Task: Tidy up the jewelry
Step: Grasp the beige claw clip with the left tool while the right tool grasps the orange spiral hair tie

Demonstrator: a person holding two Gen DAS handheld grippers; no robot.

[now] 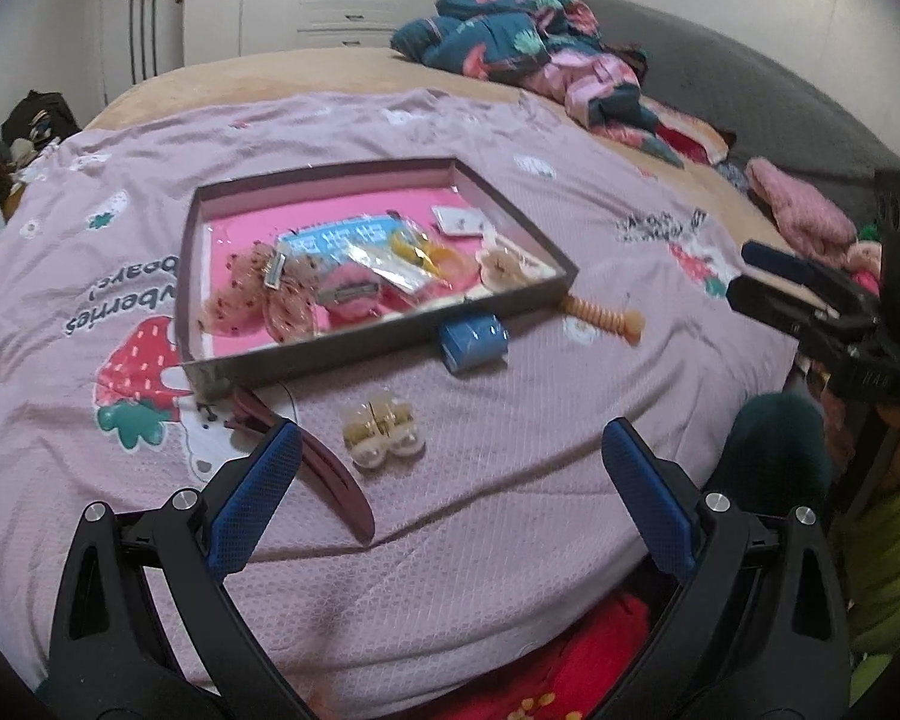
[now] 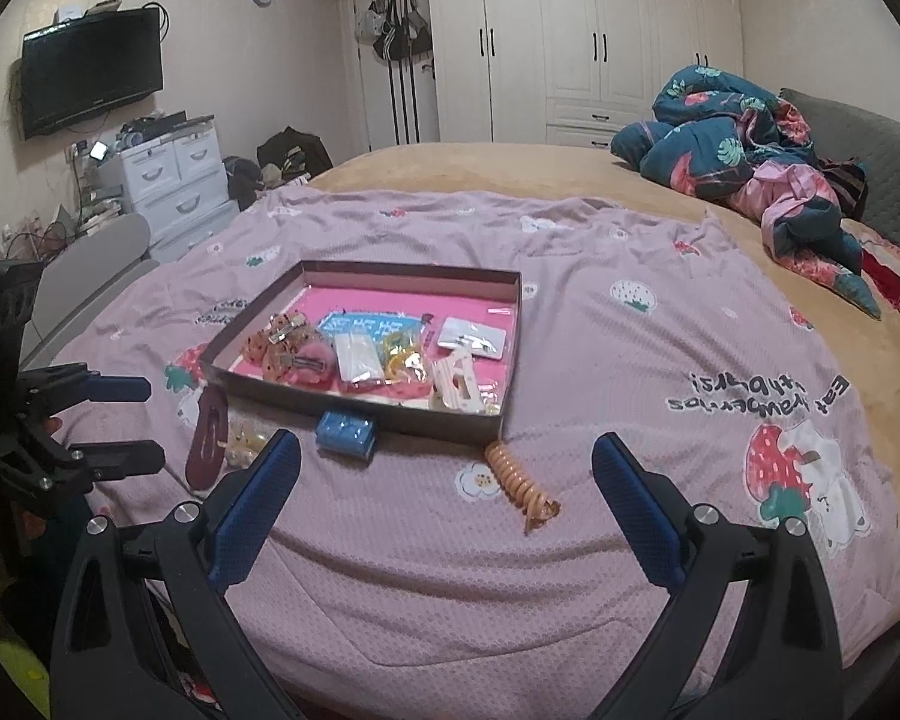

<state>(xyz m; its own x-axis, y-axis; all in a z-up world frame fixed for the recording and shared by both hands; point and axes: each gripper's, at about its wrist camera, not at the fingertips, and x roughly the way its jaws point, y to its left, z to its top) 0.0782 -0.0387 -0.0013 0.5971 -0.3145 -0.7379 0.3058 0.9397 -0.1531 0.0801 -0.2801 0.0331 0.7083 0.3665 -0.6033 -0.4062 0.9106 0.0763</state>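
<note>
Hovering over the bed with both tools spread wide and gripping nothing: left tool, right tool. Still lying outside the tray: pearl clip, maroon hair clip, blue box, orange coil tie. Probably best going for the pearl clip, lowering squarely, straddling it, pinching gently to avoid snagging the blanket.

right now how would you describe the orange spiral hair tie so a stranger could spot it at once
Find the shallow dark tray with the pink floor on the lilac strawberry blanket. Off its near corner, outside on the blanket, lies the spiral hair tie. It is the only orange coiled piece; the blue box beside it is squarish.
</note>
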